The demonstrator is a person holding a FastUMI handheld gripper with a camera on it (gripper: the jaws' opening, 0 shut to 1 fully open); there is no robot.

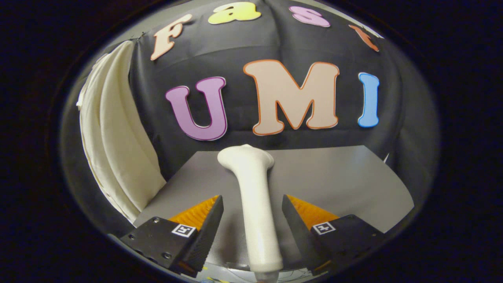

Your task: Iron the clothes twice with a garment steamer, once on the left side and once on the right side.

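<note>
Straddling the steamer [253, 196], which lies on the table [346, 177] handle toward me, I hold the gripper [252, 220] with jaws released for a handle grasp, the cloth [114, 149] hanging far left.

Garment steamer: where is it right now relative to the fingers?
In the gripper view the garment steamer lies on the grey table, its handle running between the open fingers without touching them, its head beyond them toward the black wall.

Steamer [255, 196] between spread fingers [204, 232] — untouched, on table [346, 177].
</note>
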